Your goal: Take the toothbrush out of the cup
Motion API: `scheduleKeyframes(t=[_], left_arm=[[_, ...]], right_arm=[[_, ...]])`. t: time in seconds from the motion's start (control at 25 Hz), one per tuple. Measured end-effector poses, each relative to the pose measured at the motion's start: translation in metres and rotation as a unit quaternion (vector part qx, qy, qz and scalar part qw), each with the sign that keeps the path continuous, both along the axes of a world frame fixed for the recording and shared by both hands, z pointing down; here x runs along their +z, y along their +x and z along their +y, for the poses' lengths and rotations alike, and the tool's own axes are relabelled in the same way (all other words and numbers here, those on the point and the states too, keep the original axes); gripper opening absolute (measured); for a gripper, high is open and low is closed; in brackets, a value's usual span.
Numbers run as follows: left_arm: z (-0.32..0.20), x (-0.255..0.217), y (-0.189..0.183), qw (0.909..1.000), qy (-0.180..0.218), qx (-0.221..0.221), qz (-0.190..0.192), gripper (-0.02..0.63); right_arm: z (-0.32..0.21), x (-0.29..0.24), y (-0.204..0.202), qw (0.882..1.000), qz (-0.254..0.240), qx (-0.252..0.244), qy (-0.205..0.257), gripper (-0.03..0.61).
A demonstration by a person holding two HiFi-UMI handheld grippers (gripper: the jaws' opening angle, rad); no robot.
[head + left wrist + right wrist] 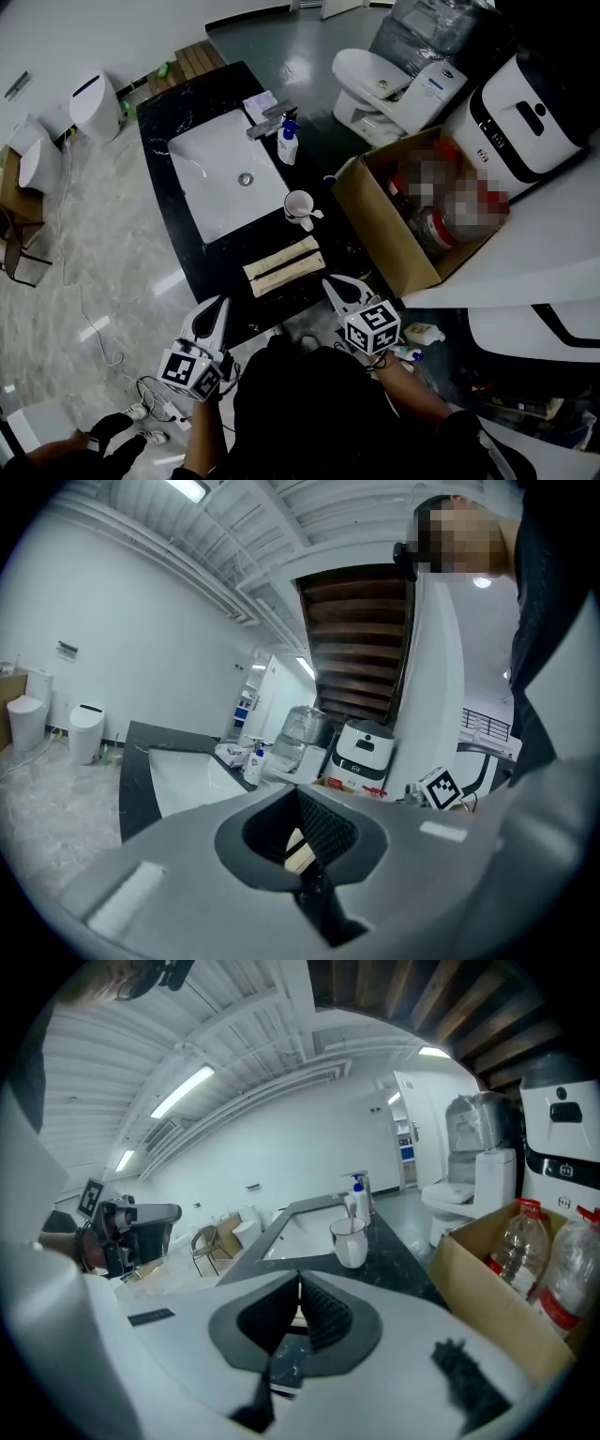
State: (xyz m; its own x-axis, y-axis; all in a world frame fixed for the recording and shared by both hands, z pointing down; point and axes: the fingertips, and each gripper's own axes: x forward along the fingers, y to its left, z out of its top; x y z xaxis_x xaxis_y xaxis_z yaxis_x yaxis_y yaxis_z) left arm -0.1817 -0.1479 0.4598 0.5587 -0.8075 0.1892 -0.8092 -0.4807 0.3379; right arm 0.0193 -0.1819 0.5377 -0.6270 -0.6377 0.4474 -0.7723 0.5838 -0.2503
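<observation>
The toothbrush (355, 1215) stands in the white cup (299, 204) on the black bench (225, 267), just beside the sink (220, 183), so you have nothing done yet. Your left claw (221, 305) and right claw (332, 283) hover at the bench's near edge, both closed and empty. No label is legible.

A soap bottle (288, 142) stands beside the sink (220, 183), cardboard box (375, 220) nearby.

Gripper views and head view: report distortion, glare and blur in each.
Left gripper view: strong fisheye, dark rounded corners, mosaic patch top right. Right gripper view: same fisheye, bright ceiling light, cup sharp. Head view: glossy floor reflections, mosaic over the box's contents.
</observation>
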Motion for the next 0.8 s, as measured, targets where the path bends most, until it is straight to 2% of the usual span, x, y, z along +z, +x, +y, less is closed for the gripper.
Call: scheduleKeyframes(t=[0.24,0.36,0.56,0.68,0.8], left_arm=[[-0.017,0.014,-0.017,0.9998,-0.006,0.018,-0.003,0.006],[-0.024,0.012,-0.017,0.9997,-0.012,0.015,0.013,0.006],[-0.035,0.01,-0.014,0.9998,-0.014,0.014,0.004,0.006],[-0.039,0.005,-0.009,0.9998,-0.016,0.006,0.011,0.006],[-0.042,0.008,-0.007,0.9996,-0.025,0.007,-0.011,0.006]], right_arm=[[-0.022,-0.006,-0.006,0.999,0.006,0.032,0.01,0.015],[-0.035,-0.006,-0.005,0.999,0.005,0.04,0.011,0.015],[-0.063,0.0,-0.01,0.999,-0.004,0.031,0.008,0.015],[-0.082,0.009,-0.016,1.0,-0.004,0.02,0.005,0.017],[-0.102,0.021,-0.022,1.0,-0.008,0.014,-0.001,0.086]])
